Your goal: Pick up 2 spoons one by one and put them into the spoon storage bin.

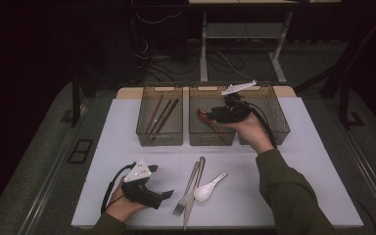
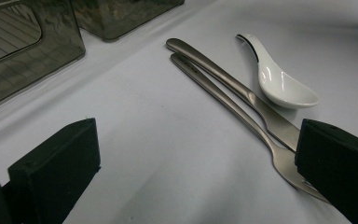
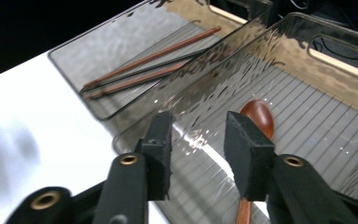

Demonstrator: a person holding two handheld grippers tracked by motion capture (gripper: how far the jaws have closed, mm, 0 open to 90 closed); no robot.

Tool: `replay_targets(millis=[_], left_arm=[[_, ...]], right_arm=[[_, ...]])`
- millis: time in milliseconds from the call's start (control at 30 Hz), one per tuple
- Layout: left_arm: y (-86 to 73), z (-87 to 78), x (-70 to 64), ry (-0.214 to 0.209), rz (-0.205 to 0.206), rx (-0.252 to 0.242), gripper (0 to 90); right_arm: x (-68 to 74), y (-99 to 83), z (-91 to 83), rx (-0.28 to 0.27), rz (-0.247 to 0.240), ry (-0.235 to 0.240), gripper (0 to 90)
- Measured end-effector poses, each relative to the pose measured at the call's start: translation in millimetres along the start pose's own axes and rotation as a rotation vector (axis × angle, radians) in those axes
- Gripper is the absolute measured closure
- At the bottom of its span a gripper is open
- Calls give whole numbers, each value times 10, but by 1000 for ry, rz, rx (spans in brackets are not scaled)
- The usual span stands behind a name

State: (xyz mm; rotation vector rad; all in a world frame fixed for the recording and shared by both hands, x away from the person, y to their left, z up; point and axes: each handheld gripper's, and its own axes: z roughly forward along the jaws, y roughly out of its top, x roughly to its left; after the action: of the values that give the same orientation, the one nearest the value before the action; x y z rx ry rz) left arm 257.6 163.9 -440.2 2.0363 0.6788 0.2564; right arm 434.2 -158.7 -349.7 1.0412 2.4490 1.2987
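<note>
Three clear smoky bins stand in a row at the back of the white table top [image 1: 298, 186]. The left bin [image 1: 144, 129] holds brown chopsticks [image 1: 160, 116]. In the middle bin [image 1: 196, 139] lies a brown wooden spoon [image 1: 210, 125]. My right gripper [image 1: 214, 116] hovers open just above that spoon [image 3: 258, 116], with nothing between its pads. A fork [image 1: 185, 196], a knife [image 1: 197, 178] and a white ceramic spoon [image 1: 208, 187] lie at the front centre. My left gripper [image 1: 161, 183] rests open just left of them; its right jaw overlaps the tines of the fork [image 2: 223, 100].
The right bin [image 1: 280, 120] sits partly behind the right hand. In the left gripper view the knife [image 2: 214, 71] lies alongside the fork, with the white spoon [image 2: 284, 88] beyond them. The chopsticks [image 3: 154, 65] lie past the middle bin's wall [image 3: 242, 51]. Dark floor, cables and desk legs lie beyond.
</note>
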Motion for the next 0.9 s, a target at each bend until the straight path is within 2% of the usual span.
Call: replay_targets(millis=[300, 367, 567, 900], left_arm=[[-4, -12, 38, 1, 1, -6, 0], [-5, -9, 37, 0, -12, -17, 0], [-4, -6, 29, -1, -7, -13, 0], [-6, 4, 20, -5, -7, -8, 0]], right_arm=[[140, -248, -152, 41, -59, 52, 819], [169, -333, -164, 46, -64, 68, 857], [261, -577, -140, 72, -74, 106, 887], [455, -941, -101, 137, -115, 134, 889]])
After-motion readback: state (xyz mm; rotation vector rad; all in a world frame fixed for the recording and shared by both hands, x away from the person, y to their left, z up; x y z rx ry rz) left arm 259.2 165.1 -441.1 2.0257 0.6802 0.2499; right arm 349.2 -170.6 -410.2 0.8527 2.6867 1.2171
